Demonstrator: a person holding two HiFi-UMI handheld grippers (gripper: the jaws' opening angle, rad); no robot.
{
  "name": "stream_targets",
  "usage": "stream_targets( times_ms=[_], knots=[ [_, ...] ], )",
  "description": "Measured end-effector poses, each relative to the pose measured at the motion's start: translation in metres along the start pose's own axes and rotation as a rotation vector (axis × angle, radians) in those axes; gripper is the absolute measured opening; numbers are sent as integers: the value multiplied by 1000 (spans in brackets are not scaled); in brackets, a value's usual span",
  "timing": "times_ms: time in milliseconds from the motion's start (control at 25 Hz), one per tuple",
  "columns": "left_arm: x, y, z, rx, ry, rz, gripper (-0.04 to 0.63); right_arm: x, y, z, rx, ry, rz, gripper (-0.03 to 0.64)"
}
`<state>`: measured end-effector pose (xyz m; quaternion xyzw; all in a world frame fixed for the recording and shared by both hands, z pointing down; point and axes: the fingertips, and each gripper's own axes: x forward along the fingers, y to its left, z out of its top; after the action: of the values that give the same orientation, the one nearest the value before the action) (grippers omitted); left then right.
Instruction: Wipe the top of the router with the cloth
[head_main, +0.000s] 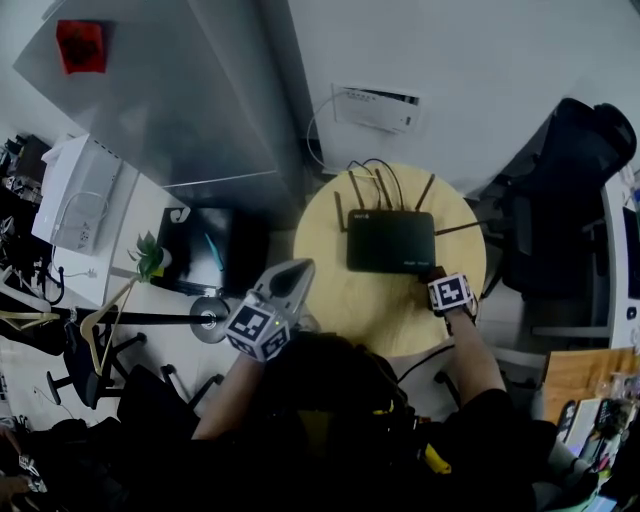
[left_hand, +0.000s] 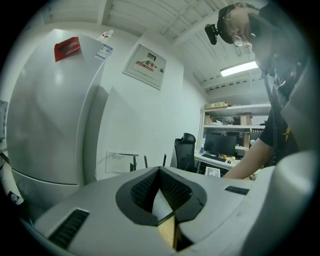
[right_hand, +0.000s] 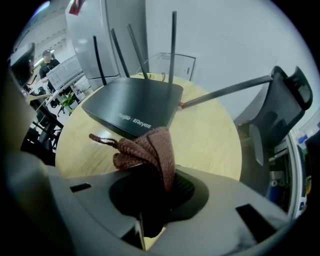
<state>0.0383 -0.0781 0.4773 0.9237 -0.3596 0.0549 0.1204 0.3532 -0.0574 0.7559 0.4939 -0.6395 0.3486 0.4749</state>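
Observation:
The black router (head_main: 390, 241) lies flat at the back of a round wooden table (head_main: 330, 225), its antennas raised. My right gripper (head_main: 437, 272) sits just off the router's near right corner. In the right gripper view it (right_hand: 155, 175) is shut on a bunched brown cloth (right_hand: 147, 150), which hangs a little short of the router (right_hand: 132, 105) front edge. My left gripper (head_main: 295, 272) is held up over the table's left edge, away from the router. In the left gripper view its jaws (left_hand: 160, 172) are shut with nothing between them, aimed at the wall.
A black office chair (head_main: 570, 180) stands right of the table, and a grey fridge (head_main: 150, 90) is at the back left. A white wall panel (head_main: 375, 107) with cables sits behind the router. A small plant (head_main: 150, 258) and a hanger stand lie to the left.

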Motion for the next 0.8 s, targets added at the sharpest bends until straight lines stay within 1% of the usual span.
stream_targets(
  times_ms=[40, 80, 200, 240, 320, 400, 600, 720, 800],
  knots=[
    [-1, -2, 0, 2, 0, 1, -2, -1, -2, -12, 43, 49, 2, 64],
    [-2, -3, 0, 4, 0, 4, -2, -1, -5, -17, 70, 58, 1, 64],
    [-8, -8, -1, 5, 5, 15, -2, -2, -24, -6, 104, -39, -30, 64],
    [-10, -10, -2, 7, 9, 23, -2, -3, -30, -9, 133, -42, -38, 64],
    [-16, -11, -2, 8, 12, 45, -2, -2, -42, -29, 223, 10, -48, 64],
    [-23, -11, -2, -3, 12, 67, -2, -1, -55, -36, 287, -6, -62, 64],
    [-48, -3, -13, -27, 0, 103, -2, -13, -68, -42, 408, -103, -93, 64],
    [-64, 8, -18, -48, -18, 102, -2, -35, -53, -37, 456, -221, -70, 63],
    [-73, 18, -17, -66, -42, 101, -2, -58, -38, -31, 455, -308, -63, 63]
  ],
)
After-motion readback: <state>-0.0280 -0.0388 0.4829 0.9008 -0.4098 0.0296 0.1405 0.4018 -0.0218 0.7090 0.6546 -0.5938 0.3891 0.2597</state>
